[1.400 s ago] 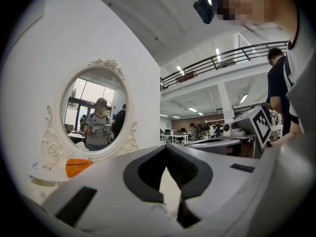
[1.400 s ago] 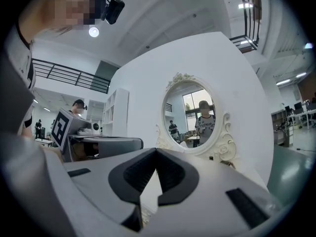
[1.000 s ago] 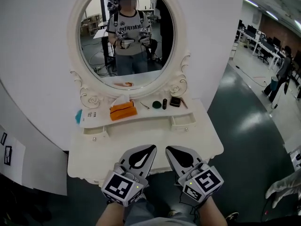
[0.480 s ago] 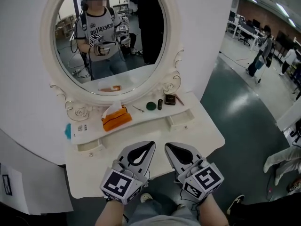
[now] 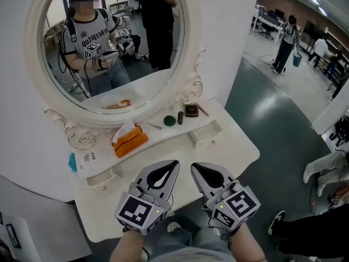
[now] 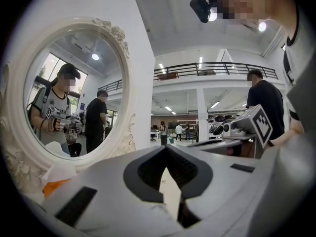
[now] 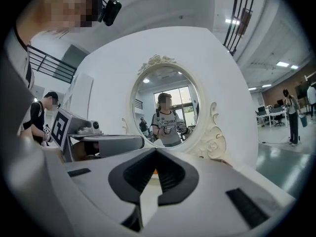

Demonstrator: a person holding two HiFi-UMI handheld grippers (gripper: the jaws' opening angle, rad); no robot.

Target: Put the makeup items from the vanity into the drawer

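We hold the left gripper point(image 5: 172, 165) and right gripper point(image 5: 195, 168), jaws closed, empty. Ahead, the tube point(image 5: 180, 118) looks light, slippery; pinch its middle.

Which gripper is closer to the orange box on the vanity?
Left. The left gripper hangs in front of the orange box, a little to its right; the right gripper is farther right still.

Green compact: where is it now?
Head view: the green compact lies on the vanity's raised shelf under the mirror, right of centre. A dark tube stands just to its right, and the orange tissue box is further left.
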